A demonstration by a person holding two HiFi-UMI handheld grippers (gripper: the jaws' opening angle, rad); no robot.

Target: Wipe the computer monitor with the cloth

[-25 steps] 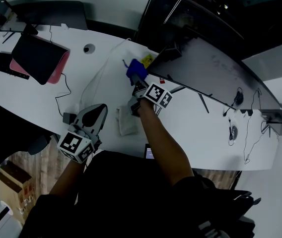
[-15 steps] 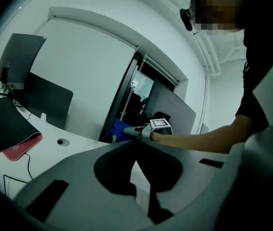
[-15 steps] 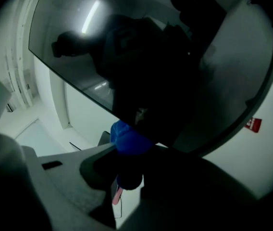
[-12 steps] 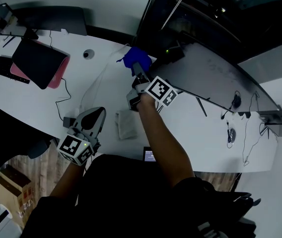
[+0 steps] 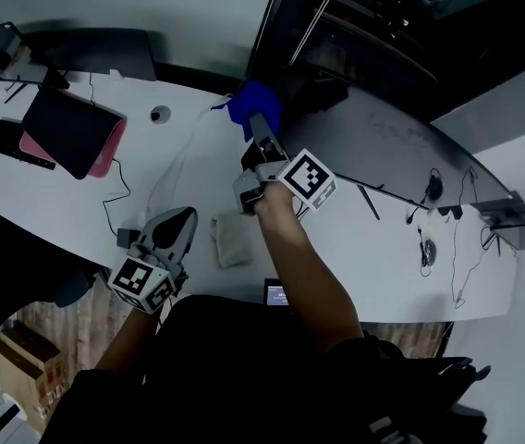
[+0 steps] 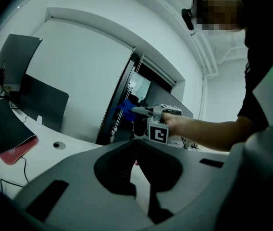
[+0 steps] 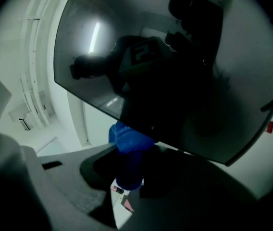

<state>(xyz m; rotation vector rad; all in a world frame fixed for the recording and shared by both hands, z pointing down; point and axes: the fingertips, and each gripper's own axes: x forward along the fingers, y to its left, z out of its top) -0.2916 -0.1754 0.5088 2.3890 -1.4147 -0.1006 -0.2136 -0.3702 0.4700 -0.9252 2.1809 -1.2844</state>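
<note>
Since 1 second ago we've swung our right gripper [image 5: 259, 126] up and back, so the blue cloth [image 5: 247, 103] now sits right at the left end of the computer monitor [image 5: 383, 132], up against its lower edge. Its jaws are clamped on the cloth. Our left gripper [image 5: 177, 220] hangs by the desk's [image 5: 364, 239] near edge, jaws spread wide with nothing between them, well apart from the monitor.

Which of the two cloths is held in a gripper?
The blue cloth, clamped in the right gripper; the pale folded cloth lies free on the white desk.
</note>
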